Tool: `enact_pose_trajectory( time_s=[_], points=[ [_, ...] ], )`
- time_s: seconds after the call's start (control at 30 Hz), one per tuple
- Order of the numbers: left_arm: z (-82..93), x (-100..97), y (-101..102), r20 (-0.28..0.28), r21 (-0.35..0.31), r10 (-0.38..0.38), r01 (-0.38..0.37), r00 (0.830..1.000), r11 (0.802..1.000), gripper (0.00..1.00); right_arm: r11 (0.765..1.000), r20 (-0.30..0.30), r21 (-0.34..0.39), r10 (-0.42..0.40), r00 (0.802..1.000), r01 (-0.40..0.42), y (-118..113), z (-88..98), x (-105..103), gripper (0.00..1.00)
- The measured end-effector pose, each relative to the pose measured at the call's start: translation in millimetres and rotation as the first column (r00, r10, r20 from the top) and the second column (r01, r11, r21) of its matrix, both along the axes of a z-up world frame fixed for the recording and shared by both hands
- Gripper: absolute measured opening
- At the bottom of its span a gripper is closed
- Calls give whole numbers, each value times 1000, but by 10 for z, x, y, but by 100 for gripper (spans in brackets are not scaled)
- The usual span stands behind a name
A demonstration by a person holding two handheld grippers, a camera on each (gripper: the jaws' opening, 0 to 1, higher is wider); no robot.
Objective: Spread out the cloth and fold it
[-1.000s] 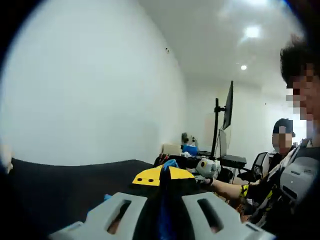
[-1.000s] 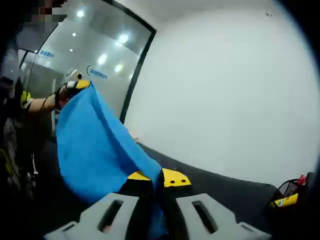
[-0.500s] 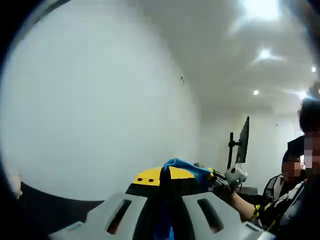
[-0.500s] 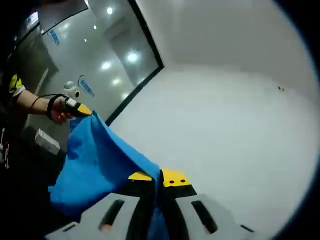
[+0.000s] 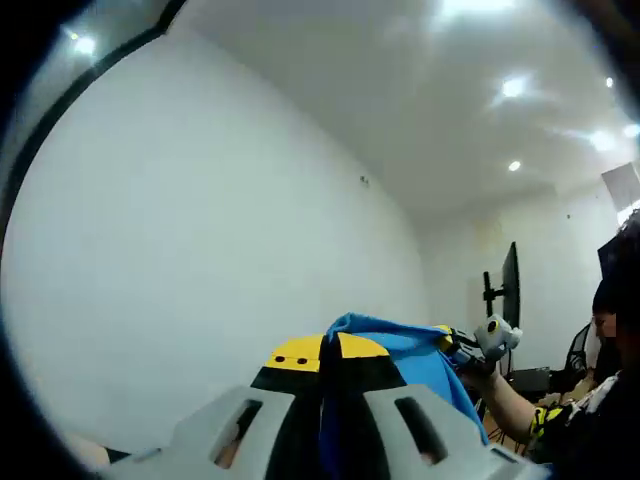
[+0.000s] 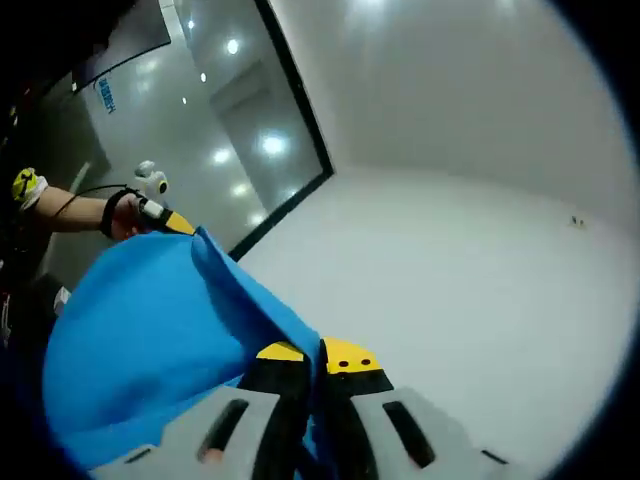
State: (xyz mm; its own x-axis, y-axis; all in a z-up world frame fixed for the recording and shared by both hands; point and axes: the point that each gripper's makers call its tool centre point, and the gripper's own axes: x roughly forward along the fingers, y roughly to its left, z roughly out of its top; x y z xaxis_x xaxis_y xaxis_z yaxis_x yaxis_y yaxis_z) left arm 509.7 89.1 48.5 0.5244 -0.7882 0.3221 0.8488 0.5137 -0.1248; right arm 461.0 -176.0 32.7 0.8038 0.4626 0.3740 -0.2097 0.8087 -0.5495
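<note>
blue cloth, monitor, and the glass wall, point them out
blue cloth (image 6: 140, 350), right gripper view, middle of the spread sheet
monitor (image 5: 511, 290), left gripper view, on the dark screen edge
glass wall (image 6: 215, 130), right gripper view, on the pane

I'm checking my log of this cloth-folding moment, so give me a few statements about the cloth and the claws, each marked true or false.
1. The cloth is blue. True.
2. The right claw is open and holds nothing. False: it is shut on the cloth.
3. The left claw grips the cloth. True.
4. The cloth lies folded flat on a table. False: it hangs stretched between both claws.
5. The left gripper view looks up at ceiling lights. True.
</note>
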Motion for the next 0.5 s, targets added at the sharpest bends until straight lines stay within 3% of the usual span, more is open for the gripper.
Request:
enact_pose_trajectory(
  time_s=[0.03,0.07,0.13,0.17,0.2,0.23,0.3,0.33,0.37,0.4,0.47,0.5],
  points=[
    [-136,179,-39,-21,11,16,-15,1000,1000,1,1000,-32,-12,-9,999,8,-45,-166,194,2],
    [-379,413,-110,-98,15,24,-23,995,1000,1,999,-85,-3,-44,995,44,-186,-400,498,2],
    [-684,716,-257,-177,8,13,-12,984,1000,1,996,-167,36,-80,983,87,-366,-768,926,2],
    [-956,946,-353,-229,28,37,-32,973,999,2,991,-202,34,-117,972,126,-457,-931,1092,2],
    [-1140,1079,-409,-248,46,53,-42,967,998,3,981,-257,42,-171,951,188,-596,-1177,1311,2],
    [-1415,1278,-416,-290,64,109,-94,951,994,3,970,-295,42,-219,930,241,-713,-1348,1446,2],
    [-1752,1446,-494,-316,47,109,-100,942,994,4,957,-379,54,-244,893,285,-858,-1684,1674,2],
    [-1911,1508,-493,-346,54,121,-109,931,993,7,942,-461,107,-236,855,317,-930,-1969,1812,3],
    [-2145,1546,-507,-392,66,118,-101,912,993,10,928,-541,111,-244,805,355,-1006,-2278,1929,5],
    [-2287,1500,-536,-403,83,100,-72,910,994,12,933,-590,74,-243,770,352,-1009,-2487,1964,10],
    [-2604,1329,-589,-399,149,67,-7,914,989,16,930,-681,29,-250,688,366,-1068,-2875,1995,31],
    [-2789,1155,-613,-401,174,45,28,915,984,17,927,-688,20,-258,678,373,-1107,-2938,1984,34]
  ],
)
